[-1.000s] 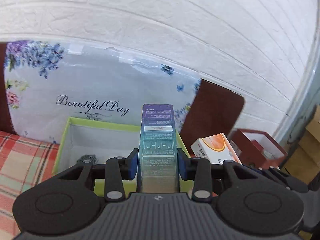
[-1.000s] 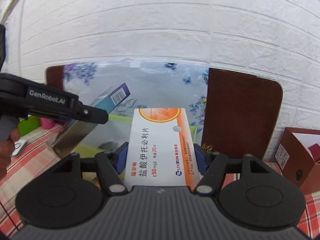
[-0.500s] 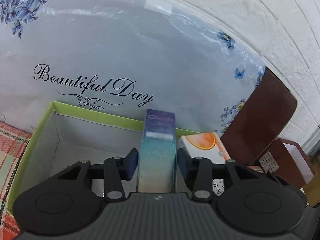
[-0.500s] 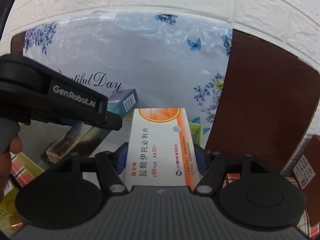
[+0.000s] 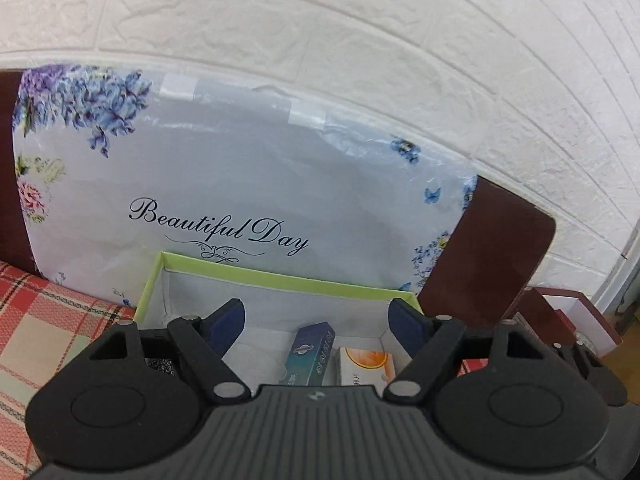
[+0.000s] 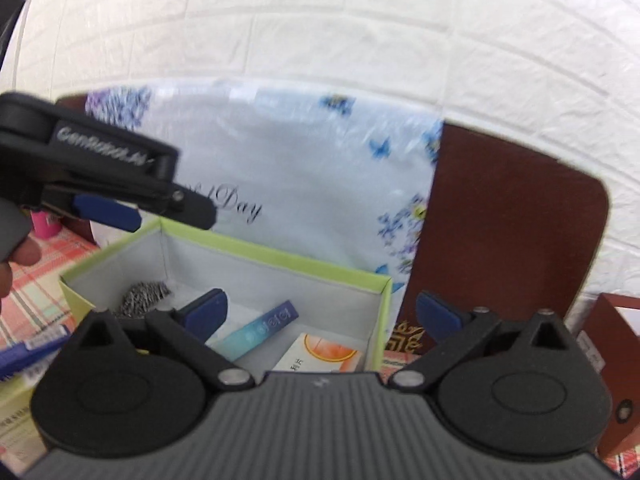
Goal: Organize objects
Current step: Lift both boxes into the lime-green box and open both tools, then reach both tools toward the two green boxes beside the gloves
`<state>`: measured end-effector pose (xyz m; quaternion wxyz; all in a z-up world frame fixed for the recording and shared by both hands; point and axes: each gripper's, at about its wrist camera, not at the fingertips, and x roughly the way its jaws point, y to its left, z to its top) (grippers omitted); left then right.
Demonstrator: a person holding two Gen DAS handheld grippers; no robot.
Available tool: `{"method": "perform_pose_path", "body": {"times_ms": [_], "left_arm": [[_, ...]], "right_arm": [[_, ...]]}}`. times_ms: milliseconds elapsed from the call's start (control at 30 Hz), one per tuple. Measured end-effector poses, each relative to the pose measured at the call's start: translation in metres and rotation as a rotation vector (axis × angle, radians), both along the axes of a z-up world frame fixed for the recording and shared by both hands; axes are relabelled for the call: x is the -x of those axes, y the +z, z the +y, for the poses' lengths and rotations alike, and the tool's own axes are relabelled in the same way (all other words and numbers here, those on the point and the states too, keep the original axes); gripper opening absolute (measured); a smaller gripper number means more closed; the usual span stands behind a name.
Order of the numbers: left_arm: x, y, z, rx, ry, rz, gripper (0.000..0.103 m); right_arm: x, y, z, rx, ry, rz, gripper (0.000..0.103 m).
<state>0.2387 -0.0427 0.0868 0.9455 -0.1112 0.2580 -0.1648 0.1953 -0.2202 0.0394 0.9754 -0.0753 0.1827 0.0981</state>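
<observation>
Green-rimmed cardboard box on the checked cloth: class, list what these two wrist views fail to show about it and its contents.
- Green-rimmed cardboard box: its near wall, hidden in both views by the gripper bodies.
- Orange-and-white medicine carton: lower half cut off by the right gripper; print too blurred to read.
- Blue-teal slim carton: lettering too small, near end hidden by the left gripper.
- Grey spiky object: partly hidden, motion-blurred, cannot be identified.

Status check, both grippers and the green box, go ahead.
Left gripper and right gripper just opened, empty. Blue carton and orange-white carton lie inside green box. Nothing blocking.
</observation>
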Motion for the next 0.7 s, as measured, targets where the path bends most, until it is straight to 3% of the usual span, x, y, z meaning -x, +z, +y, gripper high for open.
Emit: {"method": "perform_pose_path", "body": {"times_ms": [133, 300, 433, 700], "left_arm": [[0.042, 0.011, 0.004, -0.027, -0.020, -0.014, 0.083], [0.097, 0.009, 0.007, -0.059, -0.052, -0.042, 0.083], [0.132, -0.003, 0.009, -0.074, -0.061, -0.045, 0.084], [0.166, -0.053, 0.009, -0.048, -0.110, 0.106, 0.084]], "right_arm": [[0.040, 0.024, -0.014, -0.063, -0.021, -0.041, 0.103], [0.098, 0.033, -0.024, -0.093, -0.045, -0.080, 0.103], [0.135, 0.024, -0.033, -0.129, -0.070, -0.072, 0.103], [0.178, -0.024, -0.051, -0.188, -0.156, 0.071, 0.103]]}}
